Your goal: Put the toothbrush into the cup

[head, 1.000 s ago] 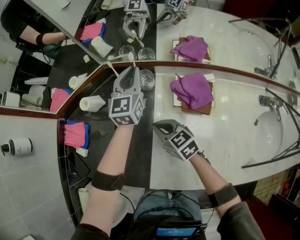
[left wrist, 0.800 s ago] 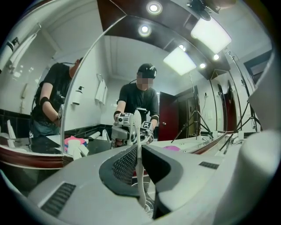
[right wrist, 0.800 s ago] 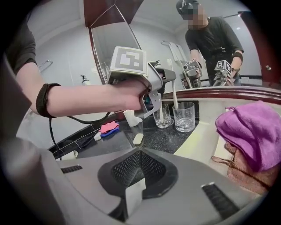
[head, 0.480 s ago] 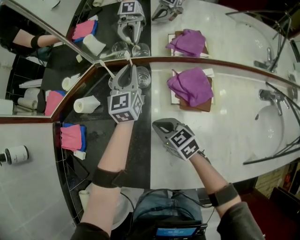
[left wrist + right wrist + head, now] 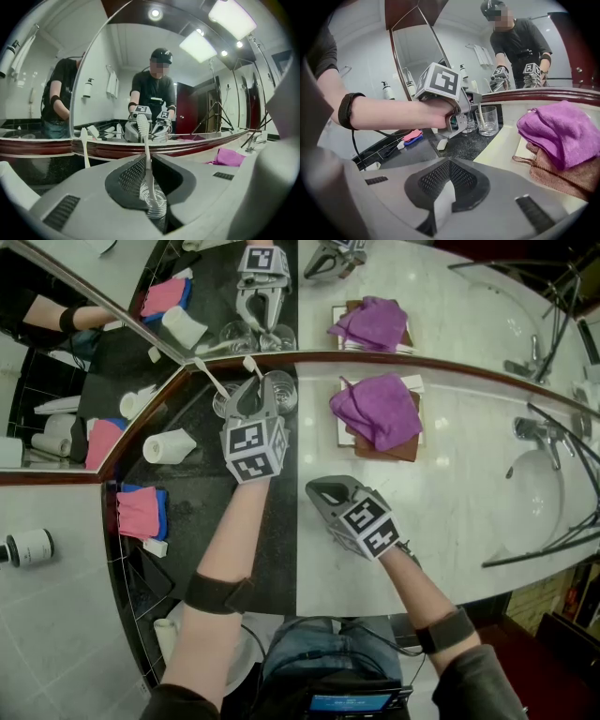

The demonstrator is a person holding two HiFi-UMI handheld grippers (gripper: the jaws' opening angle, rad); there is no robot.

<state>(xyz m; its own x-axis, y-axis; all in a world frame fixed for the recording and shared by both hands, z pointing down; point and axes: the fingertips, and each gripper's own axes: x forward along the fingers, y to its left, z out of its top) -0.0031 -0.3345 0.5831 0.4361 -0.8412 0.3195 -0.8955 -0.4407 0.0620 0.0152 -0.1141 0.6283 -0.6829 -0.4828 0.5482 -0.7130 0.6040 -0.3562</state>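
White toothbrush (image 5: pixel 146 150), foot in the far glass cup (image 5: pixel 155 206), still pinched in the left gripper's (image 5: pixel 149 185) just-loosening jaws, so full release should follow; right gripper (image 5: pixel 440 206) closed, empty.

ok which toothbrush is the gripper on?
The toothbrush between the left gripper's jaws, which have just been opening; its handle end sits in the cup nearer the purple cloth. The other toothbrush stands free, further left.

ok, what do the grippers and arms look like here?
Both the left hand-held gripper and right hand-held gripper: grey shells, black mesh lining inside, black-and-white marker cubes. Black left forearm band, cabled; black right forearm band. Dark sleeves.
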